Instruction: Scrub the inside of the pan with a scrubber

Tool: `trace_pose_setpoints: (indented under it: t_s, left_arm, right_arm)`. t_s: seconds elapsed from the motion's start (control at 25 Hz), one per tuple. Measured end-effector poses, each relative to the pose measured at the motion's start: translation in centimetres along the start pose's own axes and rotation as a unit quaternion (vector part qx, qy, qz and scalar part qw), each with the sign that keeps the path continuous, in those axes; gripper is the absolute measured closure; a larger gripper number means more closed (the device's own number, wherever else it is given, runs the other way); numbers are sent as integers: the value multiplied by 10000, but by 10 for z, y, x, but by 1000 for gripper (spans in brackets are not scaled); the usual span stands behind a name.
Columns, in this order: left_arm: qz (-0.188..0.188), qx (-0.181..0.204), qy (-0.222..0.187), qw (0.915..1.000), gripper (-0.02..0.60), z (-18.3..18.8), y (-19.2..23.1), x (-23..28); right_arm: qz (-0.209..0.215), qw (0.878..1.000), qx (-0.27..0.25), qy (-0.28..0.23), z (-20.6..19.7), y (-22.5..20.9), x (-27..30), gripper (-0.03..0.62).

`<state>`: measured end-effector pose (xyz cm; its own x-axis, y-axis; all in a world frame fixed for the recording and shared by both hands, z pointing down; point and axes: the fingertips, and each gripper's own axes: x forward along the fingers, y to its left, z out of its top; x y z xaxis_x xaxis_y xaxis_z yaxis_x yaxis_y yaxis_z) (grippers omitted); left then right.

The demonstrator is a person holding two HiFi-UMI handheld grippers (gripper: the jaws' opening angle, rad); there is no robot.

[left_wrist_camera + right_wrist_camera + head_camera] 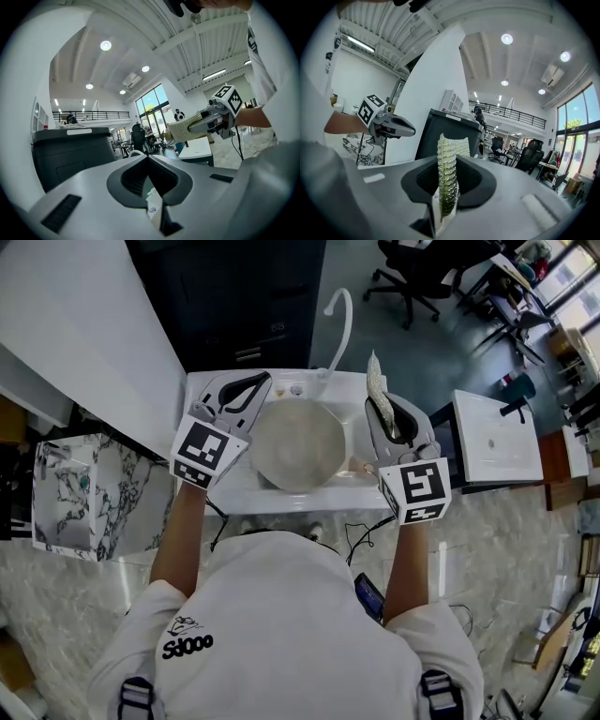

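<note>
The pan [298, 444], round and pale, lies in the basin of a white sink [246, 495], open side up, between the two grippers in the head view. The left gripper [262, 380] is held over the sink's far left corner, just left of the pan; its own view shows its jaws clenched tip to tip with nothing between them. The right gripper [374, 402] is held over the sink's right side, just right of the pan, and its jaws grasp the scrubber [376, 379], a thin, pale, knobbly-textured pad that stands on edge and sticks out beyond the jaw tips toward the far side. In the right gripper view the scrubber rises upright from the pinch of the two jaws. In the left gripper view the same pad juts leftward from the right gripper, up in the air and apart from the pan. A white curved faucet [343, 319] rises from the far edge of the sink, with a dark cabinet [242, 296] behind it. A white table [495, 439] stands to the right of the sink.
</note>
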<state>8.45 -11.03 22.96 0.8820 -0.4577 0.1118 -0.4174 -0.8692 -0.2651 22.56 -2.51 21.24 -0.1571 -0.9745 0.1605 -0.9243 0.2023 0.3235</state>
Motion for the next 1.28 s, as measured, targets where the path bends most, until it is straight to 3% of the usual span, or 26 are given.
trace_pose_setpoints:
  t_s: [0.28,1.28]
  left_arm:
    - [-66,-20,-200,9998,575,17,-7,-5]
    - [-308,-287,-259,9988,575,20,-16,-7]
  right_arm:
    - [-68,9998,-119,-155,16,3,-10,523]
    - [-22,9999,-20,-124,13,5,-10,523]
